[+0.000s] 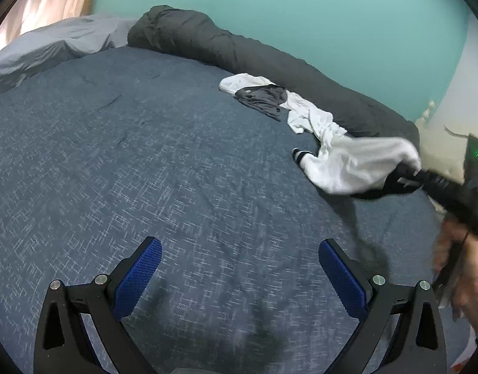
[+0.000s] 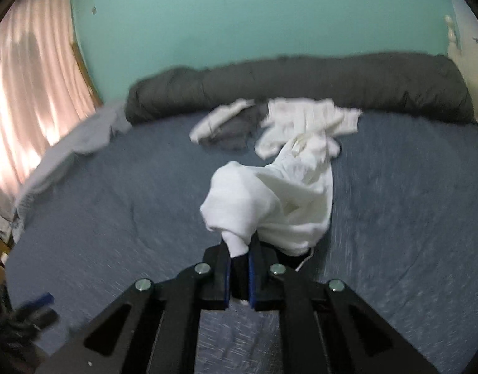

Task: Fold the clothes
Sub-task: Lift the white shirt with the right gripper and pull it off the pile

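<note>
Soft, light white garment [image 2: 270,199] – limp, pinched at one edge by right gripper [image 2: 239,268], left gripper [image 1: 239,277] spread, empty.

Blue bed [image 1: 145,155]: white garment [image 1: 317,118], grey garment [image 1: 264,99].

teal wall [image 2: 239,25], blue bed [image 1: 145,155], sunlit curtain [image 2: 27,93].
</note>
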`<act>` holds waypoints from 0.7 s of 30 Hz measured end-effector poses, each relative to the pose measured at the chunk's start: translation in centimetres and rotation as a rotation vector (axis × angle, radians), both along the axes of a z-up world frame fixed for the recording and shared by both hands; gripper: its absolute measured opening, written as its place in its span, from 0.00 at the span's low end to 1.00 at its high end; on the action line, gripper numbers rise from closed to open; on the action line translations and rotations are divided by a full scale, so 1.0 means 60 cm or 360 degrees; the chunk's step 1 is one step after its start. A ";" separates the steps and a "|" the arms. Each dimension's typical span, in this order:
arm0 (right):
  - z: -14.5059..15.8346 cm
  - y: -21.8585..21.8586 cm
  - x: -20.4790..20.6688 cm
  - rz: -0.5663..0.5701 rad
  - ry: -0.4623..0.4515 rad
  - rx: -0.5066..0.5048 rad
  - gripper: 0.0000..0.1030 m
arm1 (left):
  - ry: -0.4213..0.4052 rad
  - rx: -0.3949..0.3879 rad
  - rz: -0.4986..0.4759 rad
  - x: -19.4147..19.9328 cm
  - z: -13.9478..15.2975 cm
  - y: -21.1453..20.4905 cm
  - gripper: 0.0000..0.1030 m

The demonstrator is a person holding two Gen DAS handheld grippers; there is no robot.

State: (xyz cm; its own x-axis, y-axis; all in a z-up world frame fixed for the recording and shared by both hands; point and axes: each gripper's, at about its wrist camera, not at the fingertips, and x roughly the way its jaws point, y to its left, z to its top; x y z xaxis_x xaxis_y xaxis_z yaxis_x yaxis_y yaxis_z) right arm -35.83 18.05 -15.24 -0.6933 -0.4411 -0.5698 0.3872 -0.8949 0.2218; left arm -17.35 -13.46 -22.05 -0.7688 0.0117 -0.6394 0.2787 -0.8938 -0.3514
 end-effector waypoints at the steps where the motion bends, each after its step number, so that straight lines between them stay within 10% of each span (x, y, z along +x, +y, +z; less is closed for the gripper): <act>1: 0.020 0.005 0.008 -0.0006 0.0023 -0.0025 0.07 | 0.0009 -0.0011 -0.0001 0.003 0.007 0.003 1.00; 21: 0.399 0.052 0.207 0.0072 0.0559 -0.0217 0.07 | 0.0227 -0.0098 -0.0088 0.101 0.202 0.063 1.00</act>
